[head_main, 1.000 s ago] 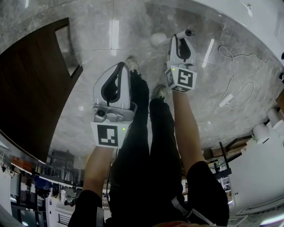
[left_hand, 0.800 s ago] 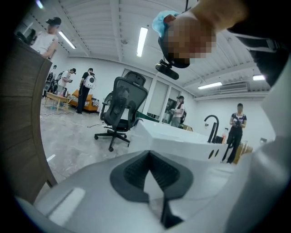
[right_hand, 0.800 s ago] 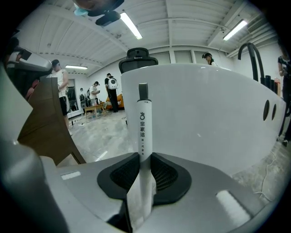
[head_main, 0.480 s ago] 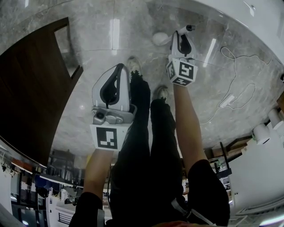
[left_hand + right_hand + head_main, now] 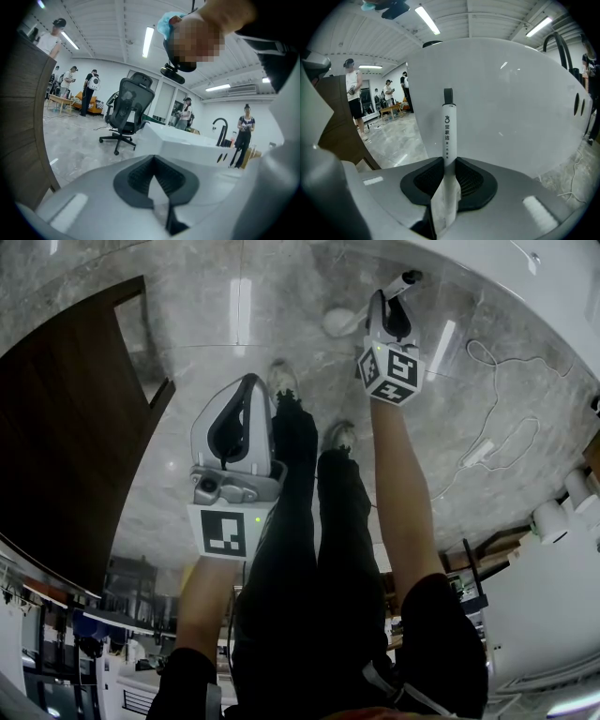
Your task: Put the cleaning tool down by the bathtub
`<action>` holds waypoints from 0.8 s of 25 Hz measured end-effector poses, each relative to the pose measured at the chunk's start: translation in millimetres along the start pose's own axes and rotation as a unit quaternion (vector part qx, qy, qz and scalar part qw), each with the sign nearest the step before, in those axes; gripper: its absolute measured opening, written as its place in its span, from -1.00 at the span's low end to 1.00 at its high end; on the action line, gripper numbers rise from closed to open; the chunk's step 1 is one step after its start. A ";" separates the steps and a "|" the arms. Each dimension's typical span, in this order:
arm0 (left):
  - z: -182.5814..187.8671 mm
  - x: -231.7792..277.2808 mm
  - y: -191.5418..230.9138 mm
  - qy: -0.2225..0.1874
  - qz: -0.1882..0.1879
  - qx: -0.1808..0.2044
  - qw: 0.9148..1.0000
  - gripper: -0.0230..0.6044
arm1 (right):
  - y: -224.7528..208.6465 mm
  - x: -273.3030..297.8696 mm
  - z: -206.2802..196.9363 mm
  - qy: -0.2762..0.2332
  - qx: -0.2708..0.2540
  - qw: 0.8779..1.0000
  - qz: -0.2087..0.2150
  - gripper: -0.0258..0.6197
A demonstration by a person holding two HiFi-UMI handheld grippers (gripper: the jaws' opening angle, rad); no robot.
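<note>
The right gripper (image 5: 449,163) has its fingers closed on the white handle of the cleaning tool (image 5: 448,126), which stands upright out of them with its black tip uppermost, close in front of the bathtub's (image 5: 511,103) white outer wall. The left gripper (image 5: 153,161) hangs over the marble floor (image 5: 206,324), fingers together with nothing between them.

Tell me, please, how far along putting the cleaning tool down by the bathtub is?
Done: the cleaning tool is close to the bathtub. In hand: the right gripper clamps its handle. Remaining: lower it to the floor and release. The left gripper is shut, empty.
</note>
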State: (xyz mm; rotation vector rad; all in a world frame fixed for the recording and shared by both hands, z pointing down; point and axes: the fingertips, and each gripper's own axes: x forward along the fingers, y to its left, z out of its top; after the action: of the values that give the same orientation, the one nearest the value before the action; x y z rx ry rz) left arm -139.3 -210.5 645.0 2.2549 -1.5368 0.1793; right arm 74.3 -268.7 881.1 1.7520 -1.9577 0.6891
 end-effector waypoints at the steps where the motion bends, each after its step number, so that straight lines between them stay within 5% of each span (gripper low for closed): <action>1: 0.2 -0.2 0.6 0.000 0.000 -0.001 1.000 -0.90 | -1.0 2.6 0.7 0.001 0.000 1.000 0.000 -0.67; 20: -3.7 -3.1 9.7 0.003 0.011 -0.004 1.000 -0.90 | -8.6 24.7 3.6 0.010 0.010 1.000 -0.003 -0.67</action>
State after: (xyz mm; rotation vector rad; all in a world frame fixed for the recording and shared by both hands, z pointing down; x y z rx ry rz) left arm -148.9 -209.3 649.8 2.2296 -1.5569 0.1849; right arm 80.0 -291.0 894.1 1.7555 -1.9394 0.7242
